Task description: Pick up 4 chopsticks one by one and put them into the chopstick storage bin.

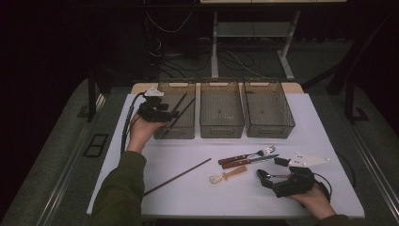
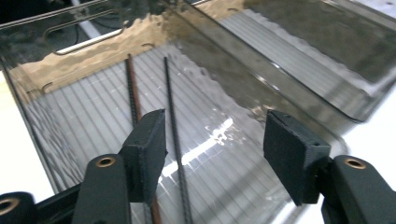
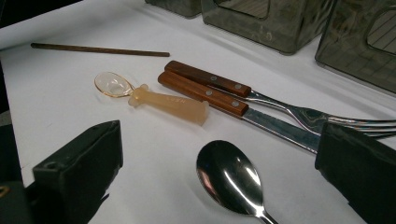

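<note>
White tabletop [image 1: 197, 188] carried three smoky clear plastic bins in a row along its far edge. The left gripper [image 1: 168, 114] hung over the left bin [image 1: 175, 133], held in the person's left hand [image 1: 141, 129]. Its jaws stood apart with nothing pressed between the pads. In the left gripper view, two thin dark chopsticks [image 2: 173, 135] lay side by side on the ribbed floor of that bin, one running up between the parted jaws, not touching either pad. The middle bin [image 1: 221, 129] and the right bin [image 1: 269, 127] sat just beside it to the right.

A third chopstick [image 1: 178, 177] lay slanted on the table, near the person's left sleeve, well apart from the bins.

Near the right side of the table, the right gripper [image 1: 266, 175] rested low over the surface in the person's right hand [image 1: 314, 197]. Its jaws were spread wide. In the right gripper view, the bowl of a metal spoon [image 3: 228, 179] lay on the table between the two jaws, with neither pad touching it. Just beyond the spoon lay a fork [image 3: 261, 95] and a knife [image 3: 233, 105], both with brown wooden handles, side by side and touching. To their left sat a small translucent amber spoon [image 3: 154, 97].
</note>
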Demonstrator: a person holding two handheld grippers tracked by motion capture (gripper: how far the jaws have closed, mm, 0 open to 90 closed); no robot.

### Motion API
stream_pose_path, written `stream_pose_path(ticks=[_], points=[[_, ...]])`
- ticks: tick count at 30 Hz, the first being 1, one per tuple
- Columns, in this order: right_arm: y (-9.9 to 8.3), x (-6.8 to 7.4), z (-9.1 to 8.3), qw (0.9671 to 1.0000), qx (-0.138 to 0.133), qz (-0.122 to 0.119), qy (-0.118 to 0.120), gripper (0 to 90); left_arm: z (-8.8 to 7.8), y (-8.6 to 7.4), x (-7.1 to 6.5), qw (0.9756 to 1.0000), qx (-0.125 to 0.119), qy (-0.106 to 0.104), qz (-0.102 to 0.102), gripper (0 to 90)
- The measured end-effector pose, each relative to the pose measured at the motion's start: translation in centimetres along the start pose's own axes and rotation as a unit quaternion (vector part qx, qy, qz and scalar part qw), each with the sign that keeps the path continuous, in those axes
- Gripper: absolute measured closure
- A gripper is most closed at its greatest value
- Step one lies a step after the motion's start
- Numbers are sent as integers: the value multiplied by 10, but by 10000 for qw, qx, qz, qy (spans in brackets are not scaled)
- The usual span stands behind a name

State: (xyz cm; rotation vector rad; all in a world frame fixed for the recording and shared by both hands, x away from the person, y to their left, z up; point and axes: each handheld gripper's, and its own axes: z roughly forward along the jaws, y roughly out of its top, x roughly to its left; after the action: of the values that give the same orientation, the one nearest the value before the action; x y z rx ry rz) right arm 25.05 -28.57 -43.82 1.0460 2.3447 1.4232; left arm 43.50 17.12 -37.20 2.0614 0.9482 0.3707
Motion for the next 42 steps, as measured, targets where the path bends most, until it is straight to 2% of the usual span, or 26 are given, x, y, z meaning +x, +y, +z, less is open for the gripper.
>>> stream_pose_path(ticks=[4,7,8,13,16,21,28,31,37,42], points=[[0,0,1,10000,22,-14,5,11,-9,-8,-11,9998,18,-149,145,333],[0,0,2,10000,25,-10,1,11,-16,-15,-20,9994,-94,-291,183,302],[0,0,2,10000,29,-7,4,11,-19,-17,-23,9991,-56,-317,265,291],[0,-2,2,10000,60,3,-2,11,-28,-29,-37,9982,-38,-447,405,253],[0,-4,4,10000,65,-2,-21,11,-32,-37,-45,9977,-89,-528,415,243],[0,-8,5,9999,88,12,-46,11,-36,-51,-56,9972,-146,-598,433,232],[2,-14,6,9999,62,-1,-81,11,-41,-69,-73,9964,-51,-659,534,216],[2,-15,9,9999,93,-24,-75,11,-43,-77,-77,9959,-18,-692,581,213],[2,-15,7,9999,100,17,-74,11,-51,-89,-85,9956,-102,-731,579,213],[1,-14,7,9999,96,-5,-85,11,-58,-100,-92,9950,-74,-759,639,241]])
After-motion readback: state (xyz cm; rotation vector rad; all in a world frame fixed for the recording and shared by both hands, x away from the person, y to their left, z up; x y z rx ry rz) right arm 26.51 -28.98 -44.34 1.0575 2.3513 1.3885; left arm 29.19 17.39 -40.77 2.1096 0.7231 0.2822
